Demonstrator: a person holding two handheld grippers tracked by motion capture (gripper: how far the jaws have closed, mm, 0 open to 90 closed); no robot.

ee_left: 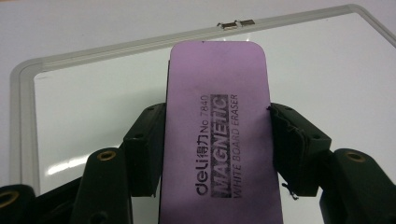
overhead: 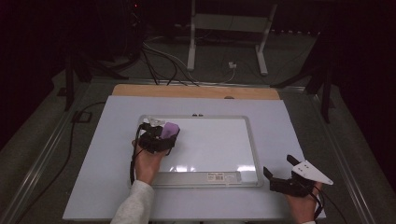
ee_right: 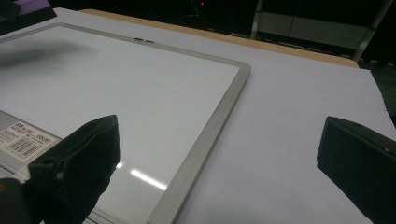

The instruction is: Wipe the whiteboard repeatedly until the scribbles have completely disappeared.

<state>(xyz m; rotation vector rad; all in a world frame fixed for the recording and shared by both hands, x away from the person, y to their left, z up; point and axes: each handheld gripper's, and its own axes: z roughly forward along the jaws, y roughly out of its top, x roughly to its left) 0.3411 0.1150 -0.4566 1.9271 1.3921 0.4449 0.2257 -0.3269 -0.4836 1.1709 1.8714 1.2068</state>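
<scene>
Purple and printed with "MAGNETIC WHITE BOARD ERASER", the eraser (ee_left: 219,140) sat clamped between the black jaws of your left tool (overhead: 161,137), each pad pressed against one of its long edges. You held that tool over the far left corner of the whiteboard (overhead: 243,122), where the high view showed the eraser's purple end (overhead: 170,129) poking out toward the board's top rail. From the left gripper view the eraser pointed toward the grey frame and the small metal clips (ee_left: 237,23) on the far rail; whether it touched the white surface could not be told. Your right tool (overhead: 279,171) rested off the board, on the pale sheet covering the counter (overhead: 289,121) just beside the board's near right corner, its jaws spread wide with nothing between them. In the right gripper view the frame's corner (ee_right: 240,70) lay ahead of those parted jaws, with a barcode label (ee_right: 25,140) on the board's near rail at the left.
</scene>
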